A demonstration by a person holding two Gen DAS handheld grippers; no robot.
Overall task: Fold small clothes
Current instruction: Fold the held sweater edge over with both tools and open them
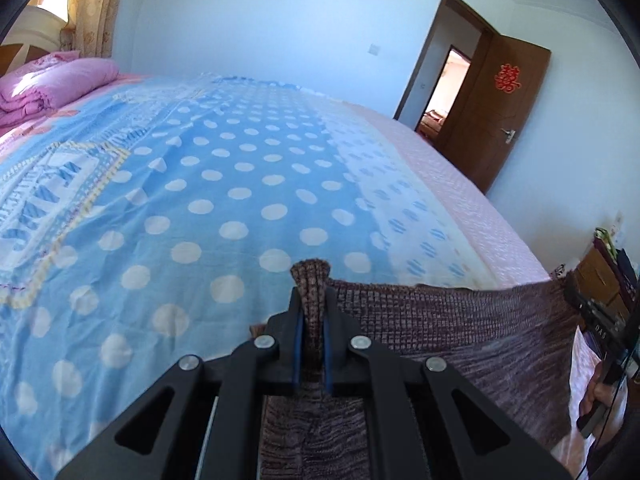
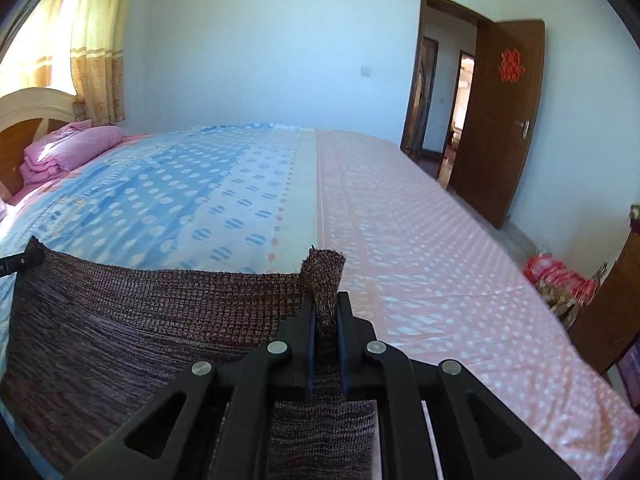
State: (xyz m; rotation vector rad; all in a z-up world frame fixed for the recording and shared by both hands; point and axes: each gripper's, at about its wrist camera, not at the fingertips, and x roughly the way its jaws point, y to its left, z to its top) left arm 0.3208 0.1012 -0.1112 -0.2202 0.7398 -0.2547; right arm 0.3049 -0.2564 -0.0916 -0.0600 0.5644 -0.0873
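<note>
Handheld grippers: construction.
Left gripper (image 1: 311, 320) and right gripper (image 2: 325, 320): matte black linkage arms with triangular cut-outs, four silver round pivot screws each, blue pads (image 1: 297, 344) lining the fingers; bare-skinned hand (image 1: 598, 394) on black handle.

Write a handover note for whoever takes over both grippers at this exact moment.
Left gripper: shut on one top corner of the brown knit garment.
Right gripper: shut on the other top corner.
The garment's top edge is stretched between them, held up above the near edge of the bed; its lower part is out of view.
Done: garment picked up and spread.
Left: no fold visible yet; lay it flat on the bed and fold it.
</note>
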